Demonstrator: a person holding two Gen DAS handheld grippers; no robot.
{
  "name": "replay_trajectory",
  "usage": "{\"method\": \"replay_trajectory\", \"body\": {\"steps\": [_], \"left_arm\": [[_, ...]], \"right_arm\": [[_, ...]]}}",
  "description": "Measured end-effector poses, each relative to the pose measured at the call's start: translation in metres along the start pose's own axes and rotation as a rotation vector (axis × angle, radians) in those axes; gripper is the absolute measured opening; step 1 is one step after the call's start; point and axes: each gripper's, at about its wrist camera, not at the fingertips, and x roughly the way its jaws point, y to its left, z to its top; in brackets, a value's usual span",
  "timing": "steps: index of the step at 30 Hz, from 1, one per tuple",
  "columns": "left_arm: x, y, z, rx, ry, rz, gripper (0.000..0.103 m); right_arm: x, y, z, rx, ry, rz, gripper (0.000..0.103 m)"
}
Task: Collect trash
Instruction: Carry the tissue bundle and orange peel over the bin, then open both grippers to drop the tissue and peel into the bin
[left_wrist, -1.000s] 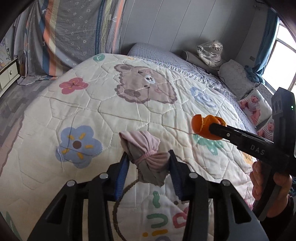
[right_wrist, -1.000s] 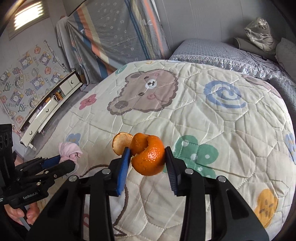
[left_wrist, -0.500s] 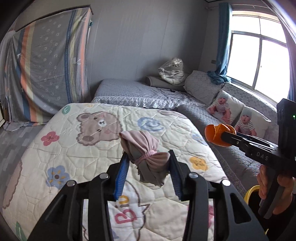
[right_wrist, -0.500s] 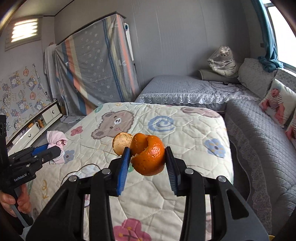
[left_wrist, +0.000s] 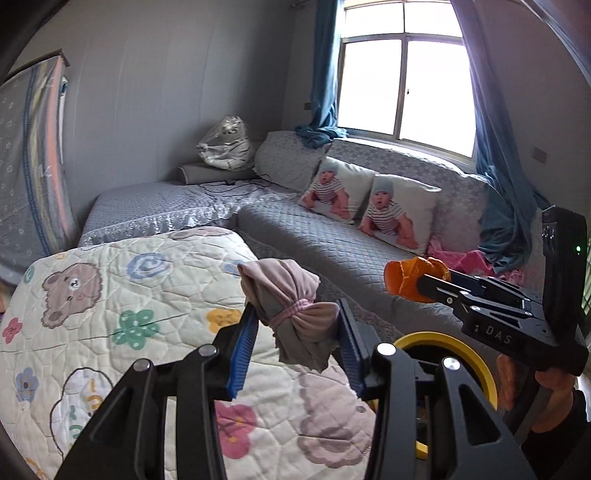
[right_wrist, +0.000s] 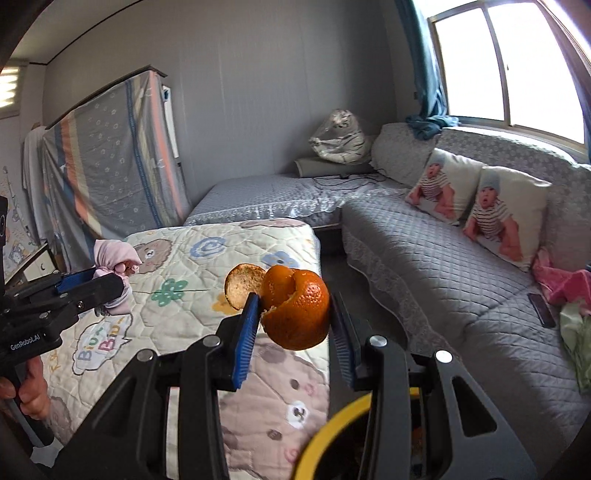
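My left gripper (left_wrist: 297, 334) holds cloth bundle (left_wrist: 291, 306), right gripper (right_wrist: 295, 325) orange peel (right_wrist: 295, 310); swung off quilt (left_wrist: 110, 295), yellow bin (right_wrist: 332, 435) now at 6 o'clock, drop next.

Orange peel (right_wrist: 297, 314); pink-grey cloth bundle (left_wrist: 291, 306); blue-padded black jaws; cream quilt (left_wrist: 122, 295) printed with bears, flowers; grey quilted sofa (right_wrist: 424, 258); yellow-rimmed bin (left_wrist: 476, 362).

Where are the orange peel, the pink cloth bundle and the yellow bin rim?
orange peel (right_wrist: 300, 314), right wrist view, outer skin.
cloth bundle (left_wrist: 291, 302), left wrist view, tied middle.
bin rim (left_wrist: 476, 363), left wrist view, right curve.
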Motion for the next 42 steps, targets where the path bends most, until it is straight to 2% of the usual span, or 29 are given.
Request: {"method": "replay_trajectory", "body": {"steps": [4, 11, 22, 34, 40, 42], "left_arm": [[0.009, -0.041, -0.004, 0.059, 0.014, -0.051, 0.040], [0.033, -0.092, -0.013, 0.129, 0.060, -0.108, 0.040], [0.070, -0.145, -0.030, 0.193, 0.126, -0.150, 0.040], [0.092, -0.167, -0.039, 0.183, 0.167, -0.190, 0.042], [0.102, -0.154, -0.040, 0.092, 0.192, -0.201, 0.048], [0.102, -0.146, -0.039, 0.064, 0.182, -0.197, 0.056]], "right_arm": [[-0.031, -0.040, -0.028, 0.059, 0.002, -0.098, 0.036], [-0.056, -0.089, -0.073, 0.124, 0.037, -0.226, 0.037], [-0.055, -0.116, -0.113, 0.181, 0.099, -0.277, 0.037], [-0.051, -0.138, -0.130, 0.228, 0.153, -0.307, 0.039], [-0.055, -0.142, -0.129, 0.244, 0.150, -0.331, 0.045], [-0.058, -0.142, -0.126, 0.245, 0.142, -0.353, 0.045]]}}
